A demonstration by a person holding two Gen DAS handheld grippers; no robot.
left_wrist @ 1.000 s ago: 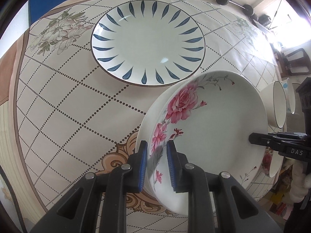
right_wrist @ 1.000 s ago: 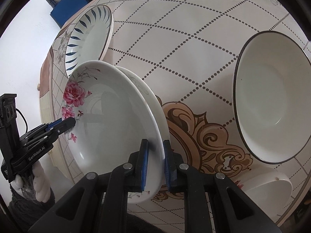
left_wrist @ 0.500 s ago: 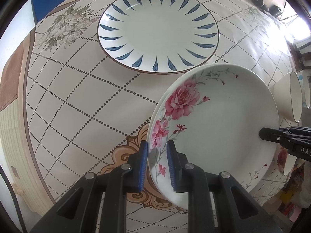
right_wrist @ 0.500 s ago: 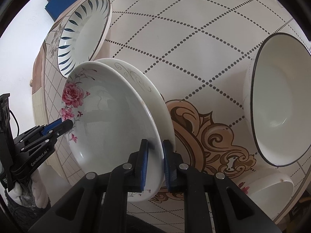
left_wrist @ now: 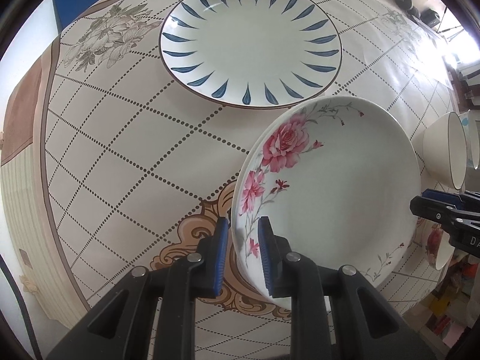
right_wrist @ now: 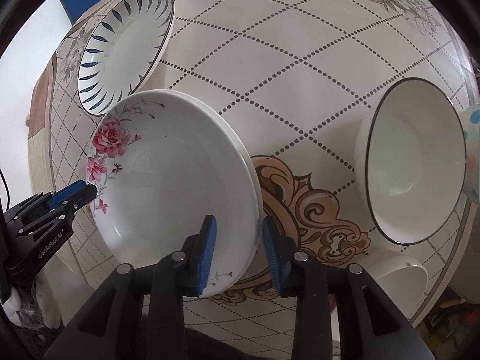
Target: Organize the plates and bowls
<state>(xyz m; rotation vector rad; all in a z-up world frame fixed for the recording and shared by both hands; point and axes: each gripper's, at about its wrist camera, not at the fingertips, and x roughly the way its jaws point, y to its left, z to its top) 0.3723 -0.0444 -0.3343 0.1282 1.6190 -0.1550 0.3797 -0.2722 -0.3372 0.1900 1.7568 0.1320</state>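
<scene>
A: Where is the rose plate sitting relative to the fingers?

B: The round white ceramic plate with pink roses (left_wrist: 330, 192) is lying nested on a second plain white plate (right_wrist: 240, 147), over the beige scroll at the near middle of the counter (left_wrist: 120, 138). Its near-left rim is running straight between the left gripper (left_wrist: 240, 258) fingers, which are pinching it, nearly shut.

A: And the right gripper (right_wrist: 237, 252)?

B: Its fingers are opening; the near-right rim of the stack is standing between them, but the blue pads (right_wrist: 207, 252) are no longer pressing on it. So the left hand is the one carrying the plate.

A: Which way should it go, do you think?

B: Likely far-left, toward the large blue-leaf-patterned plate (left_wrist: 250, 40) just beyond its far rim. The dark-rimmed white bowl (right_wrist: 411, 162) is lying well to the right.

A: How does the plate look?

B: Glossy, shallow, clean, roses along the left edge.
</scene>
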